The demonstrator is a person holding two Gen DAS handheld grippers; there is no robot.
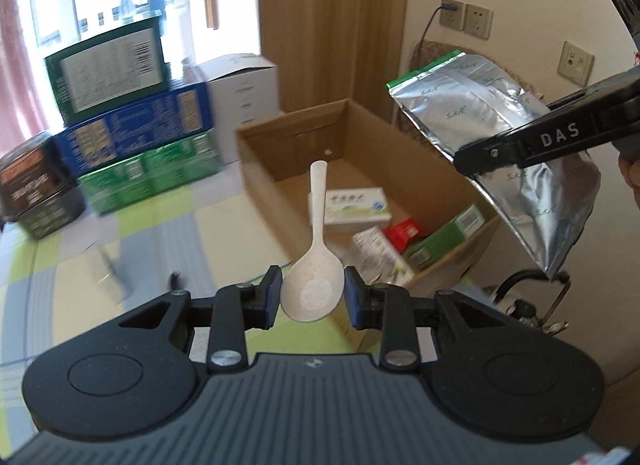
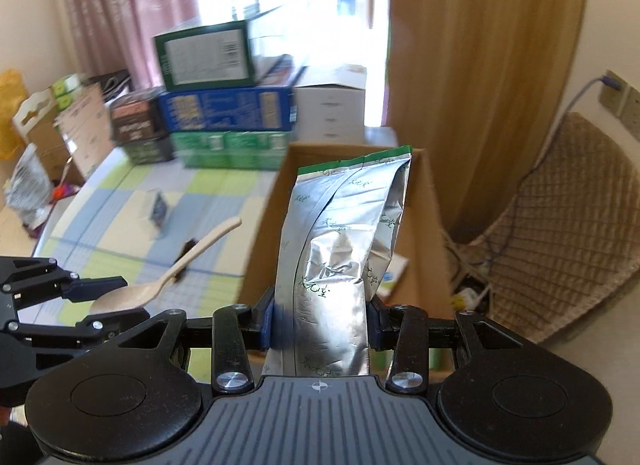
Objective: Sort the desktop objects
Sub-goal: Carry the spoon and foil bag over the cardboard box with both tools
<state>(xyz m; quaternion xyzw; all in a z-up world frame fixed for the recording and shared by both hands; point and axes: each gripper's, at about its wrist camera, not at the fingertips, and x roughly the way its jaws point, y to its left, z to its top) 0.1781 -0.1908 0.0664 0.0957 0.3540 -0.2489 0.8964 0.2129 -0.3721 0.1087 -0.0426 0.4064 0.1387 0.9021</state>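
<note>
The left tongs (image 1: 312, 297) are clenched on a pale speckled spoon (image 1: 314, 265), their blue pads pressing the two sides of its bowl while the handle points forward and up, away from the camera. The spoon hangs in the air above the bench (image 1: 140, 233), which is covered with a checked cloth of green, blue and cream, just short of the near corner of an open cardboard box (image 1: 280, 169).

The right tongs (image 2: 320, 321) grip a silver foil pouch (image 2: 344, 241) with a green strip along its top edge. The pouch stands upright between the pads, creased where they squeeze it, and is held over the near edge of the same box. In the left wrist view the pouch hangs tilted from the black fingers at the right, above the box's right side.

Inside the box lie several small packets: a white and green carton (image 1: 356, 205), a red packet (image 1: 404, 231) and a green one (image 1: 448, 233).

Behind the box, stacked cartons (image 1: 132, 117) in green and blue stand at the far side of the bench, with a white carton (image 1: 244, 89) beside them. A small dark sachet (image 2: 160, 209) lies on the cloth.
</note>
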